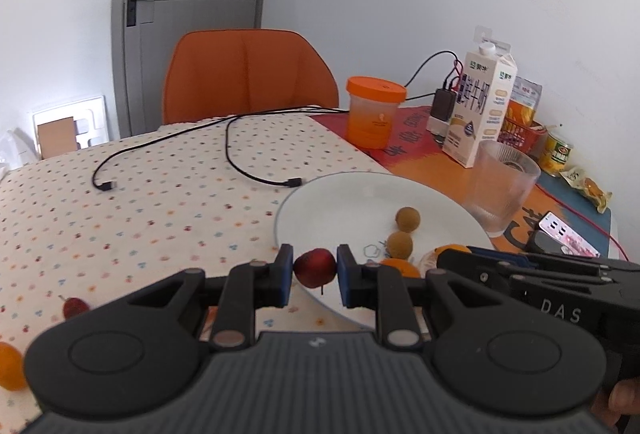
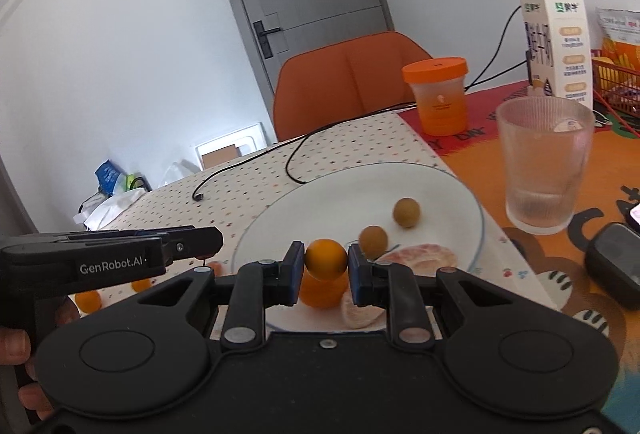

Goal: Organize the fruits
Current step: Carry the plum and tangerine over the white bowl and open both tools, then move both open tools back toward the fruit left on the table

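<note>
Left wrist: left claw [image 1: 314,270] grips red fruit [image 1: 315,268]; right claw [image 2: 325,260] grips orange [image 2: 326,258] above plate [image 2: 440,189].

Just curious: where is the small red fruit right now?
In the left wrist view, the red fruit sits clamped in the left gripper, at the white plate's near-left rim.

The right gripper [image 1: 456,258] body reads "DAS"; the left gripper [image 2: 204,254] body reads "GenRobot.AI".
</note>
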`<action>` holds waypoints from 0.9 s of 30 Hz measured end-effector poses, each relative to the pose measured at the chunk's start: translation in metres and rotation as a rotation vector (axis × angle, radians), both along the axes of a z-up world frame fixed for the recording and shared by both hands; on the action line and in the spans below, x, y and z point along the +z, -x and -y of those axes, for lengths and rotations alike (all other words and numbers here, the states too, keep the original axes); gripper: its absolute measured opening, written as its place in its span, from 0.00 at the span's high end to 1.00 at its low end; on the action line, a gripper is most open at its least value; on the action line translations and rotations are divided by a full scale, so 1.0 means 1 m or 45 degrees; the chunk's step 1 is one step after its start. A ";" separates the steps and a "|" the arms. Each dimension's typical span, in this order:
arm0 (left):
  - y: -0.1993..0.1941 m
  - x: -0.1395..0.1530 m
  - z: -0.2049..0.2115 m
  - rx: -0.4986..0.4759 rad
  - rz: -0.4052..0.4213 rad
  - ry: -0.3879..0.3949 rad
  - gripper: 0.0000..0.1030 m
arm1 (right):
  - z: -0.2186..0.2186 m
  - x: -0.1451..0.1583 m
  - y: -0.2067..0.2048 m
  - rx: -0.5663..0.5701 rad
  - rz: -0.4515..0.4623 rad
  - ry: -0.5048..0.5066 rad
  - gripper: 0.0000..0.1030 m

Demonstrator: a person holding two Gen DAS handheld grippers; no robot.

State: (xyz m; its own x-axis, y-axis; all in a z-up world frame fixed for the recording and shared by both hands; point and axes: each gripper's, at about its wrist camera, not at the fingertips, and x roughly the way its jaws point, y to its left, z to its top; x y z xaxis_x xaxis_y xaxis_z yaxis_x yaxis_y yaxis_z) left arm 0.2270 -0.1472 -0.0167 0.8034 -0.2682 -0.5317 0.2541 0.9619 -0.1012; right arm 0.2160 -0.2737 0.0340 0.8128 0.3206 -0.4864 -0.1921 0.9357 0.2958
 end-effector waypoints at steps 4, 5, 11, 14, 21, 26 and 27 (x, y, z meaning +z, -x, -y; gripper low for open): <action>-0.008 -0.006 0.007 -0.014 -0.018 -0.002 0.79 | 0.004 -0.003 -0.005 -0.007 -0.007 -0.001 0.79; -0.010 -0.007 0.008 -0.017 -0.021 -0.003 0.79 | 0.004 -0.003 -0.006 -0.007 -0.007 -0.002 0.79; -0.020 -0.008 0.013 -0.026 -0.025 0.021 0.79 | 0.003 -0.003 -0.014 -0.008 0.003 0.008 0.79; -0.019 -0.005 0.014 -0.034 0.001 0.041 0.76 | 0.003 -0.004 -0.019 -0.012 0.001 0.004 0.79; -0.019 -0.007 0.000 0.017 -0.024 0.042 0.70 | 0.000 -0.008 -0.028 -0.015 -0.003 -0.006 0.79; -0.012 -0.007 -0.014 0.065 -0.021 0.013 0.48 | -0.004 -0.005 -0.025 0.001 0.058 0.015 0.64; -0.009 -0.007 -0.018 0.080 -0.014 0.012 0.41 | -0.005 -0.006 -0.025 0.006 0.052 0.017 0.58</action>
